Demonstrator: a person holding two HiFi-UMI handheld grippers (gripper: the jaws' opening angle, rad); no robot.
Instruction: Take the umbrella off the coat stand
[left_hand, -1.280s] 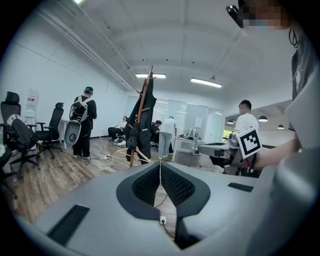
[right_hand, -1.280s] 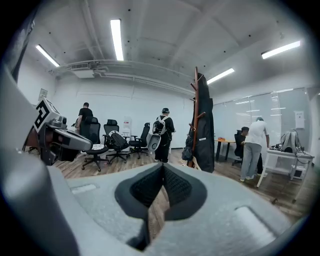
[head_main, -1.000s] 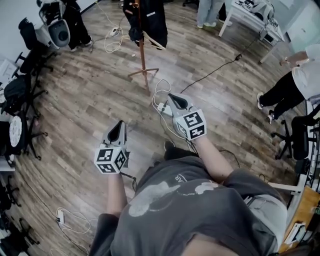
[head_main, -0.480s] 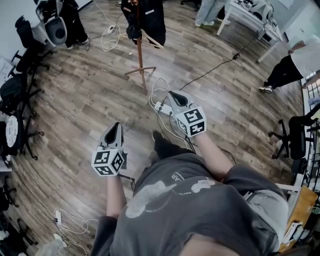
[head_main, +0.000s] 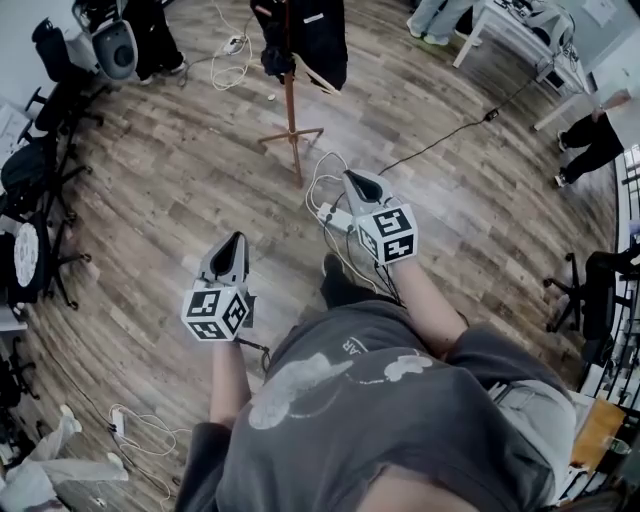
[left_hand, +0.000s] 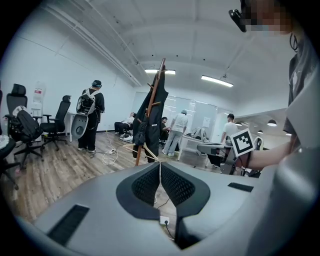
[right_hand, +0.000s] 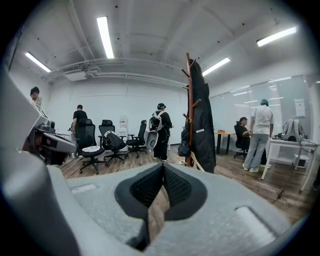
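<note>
The wooden floor (head_main: 170, 200) fills the head view. The person's grey shirt (head_main: 380, 420) takes the lower part, toward 6 o'clock. The coat stand (head_main: 291, 110) is upright at 12 o'clock, well apart from both tongs, and a long dark coat (head_main: 322, 35) hangs on it. Dark office chairs (head_main: 40, 170) stand along the edge at 9 o'clock.

The left gripper (head_main: 238, 240) is at about 8 o'clock from the middle and the right gripper (head_main: 352, 180) at about 1 o'clock. Both point toward the stand. In each gripper view the black pads touch at the tips, so both tongs are closed, with nothing between them.

White cables and a power strip (head_main: 330, 214) lie on the floor at 9 o'clock of the right gripper, just beside it.

A small dark bundle (head_main: 276, 62) hangs on the stand at 9 o'clock of the pole, against the coat – this may be the umbrella, but I cannot tell for certain.
</note>
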